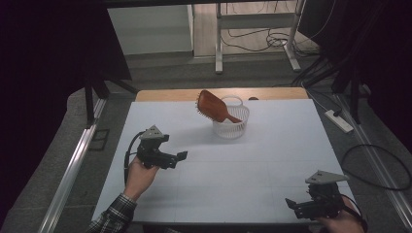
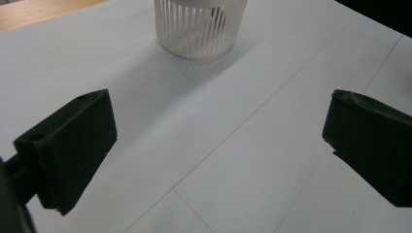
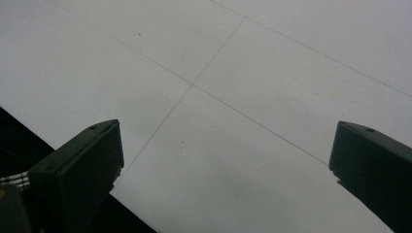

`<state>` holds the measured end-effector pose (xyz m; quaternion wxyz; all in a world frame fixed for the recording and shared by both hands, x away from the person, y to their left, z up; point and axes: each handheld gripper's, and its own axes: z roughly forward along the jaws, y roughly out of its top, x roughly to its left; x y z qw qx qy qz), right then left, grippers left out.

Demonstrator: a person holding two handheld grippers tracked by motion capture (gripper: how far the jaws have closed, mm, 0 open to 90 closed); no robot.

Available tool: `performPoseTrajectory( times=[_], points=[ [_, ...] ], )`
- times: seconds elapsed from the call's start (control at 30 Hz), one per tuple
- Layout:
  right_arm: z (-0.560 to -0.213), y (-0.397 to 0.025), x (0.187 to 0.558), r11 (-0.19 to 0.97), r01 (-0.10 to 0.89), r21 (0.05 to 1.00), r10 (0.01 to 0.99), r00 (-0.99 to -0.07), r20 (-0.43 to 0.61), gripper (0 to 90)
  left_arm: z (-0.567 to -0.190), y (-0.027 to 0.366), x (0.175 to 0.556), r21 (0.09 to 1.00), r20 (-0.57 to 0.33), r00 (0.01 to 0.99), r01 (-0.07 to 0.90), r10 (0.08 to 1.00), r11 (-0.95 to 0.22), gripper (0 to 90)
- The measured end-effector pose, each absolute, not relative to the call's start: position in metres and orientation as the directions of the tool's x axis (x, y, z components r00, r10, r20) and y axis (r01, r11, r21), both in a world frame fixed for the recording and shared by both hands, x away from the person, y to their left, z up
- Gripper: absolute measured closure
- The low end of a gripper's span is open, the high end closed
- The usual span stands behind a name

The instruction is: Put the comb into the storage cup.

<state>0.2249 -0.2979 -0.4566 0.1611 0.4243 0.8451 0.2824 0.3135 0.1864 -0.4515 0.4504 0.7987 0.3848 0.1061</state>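
**Brush parked in basket, both claws wide and empty**

Status from my end:

- Hairbrush (image 1: 214, 108): wooden, reddish-brown. It sits in the white slatted basket (image 1: 232, 127) with the handle down inside and the bristle head sticking up and out over the rim, tilted toward the far-left. The basket is at the far middle of the white table (image 1: 272, 160), close to the wooden strip along the far edge.
- Left gripper (image 1: 180, 156): jaws spread wide, nothing between them. I see it held over the left-middle of the table, jaws pointing right, toward the basket side. The basket is beyond it, up and to the right in the high view, clearly apart from it with bare tabletop between them. No contact with the brush or basket.
- In the left gripper view, the left gripper (image 2: 221, 141) frames open table, and the basket (image 2: 199, 29) sits at the top centre, straight ahead of the jaws and past their tips. A bit of red-brown shows through the slats; I take that to be the brush handle (image 2: 218, 19), but it's small.
- Right gripper (image 1: 290, 203): also fully spread and holding nothing. It is low at the near-right corner of the table, jaws pointing left, well apart from the basket and brush, farther off than the left one.
- In the right gripper view, the right gripper (image 3: 226, 155) looks down on bare white surface with thin seam lines, with the dark table edge at the lower left.
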Motion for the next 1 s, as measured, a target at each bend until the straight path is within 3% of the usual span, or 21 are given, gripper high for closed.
performPoseTrajectory(
  times=[1.0],
  points=[
    [-0.457, -0.297, 0.225, 0.484, 0.625, 0.612, 0.806, -0.590, -0.035, 0.0, -0.455, 0.206, 0.282, 0.796, -0.199, 0.657, 0.541, 0.728, -0.271, 0.0]
  ],
)
